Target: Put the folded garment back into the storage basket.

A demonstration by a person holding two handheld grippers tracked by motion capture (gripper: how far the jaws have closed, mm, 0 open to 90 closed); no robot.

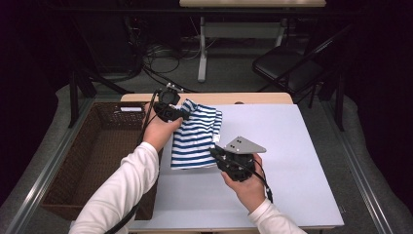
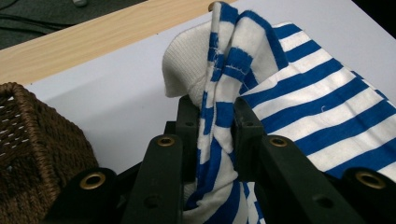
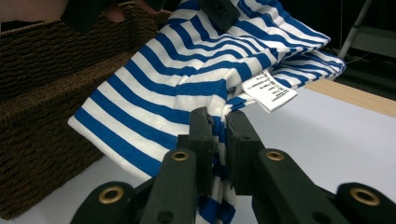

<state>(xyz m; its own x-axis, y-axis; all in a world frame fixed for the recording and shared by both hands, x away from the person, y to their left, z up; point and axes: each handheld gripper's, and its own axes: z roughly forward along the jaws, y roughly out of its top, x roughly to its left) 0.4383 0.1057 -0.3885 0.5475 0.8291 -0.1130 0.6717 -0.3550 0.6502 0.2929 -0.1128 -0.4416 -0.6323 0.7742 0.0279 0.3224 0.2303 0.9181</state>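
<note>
Wicker basket [image 1: 92, 161] stands at the bench's left edge, nothing visible inside. My left tool [image 1: 181, 115] is clenched on the far end of the striped garment [image 1: 195, 139]; my right tool [image 1: 215, 152] is clenched on its near end, beside the care label [image 3: 270, 91]. The garment, bunched between them, lies partly on the bench [image 1: 287, 161], just beside the basket. Judgement: grasp secured; transfer or folding remains.

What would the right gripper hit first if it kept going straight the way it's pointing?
The right gripper is already shut on the striped shirt, so more shirt comes first. Beyond it, probably the wicker basket, though depth is unclear.
</note>
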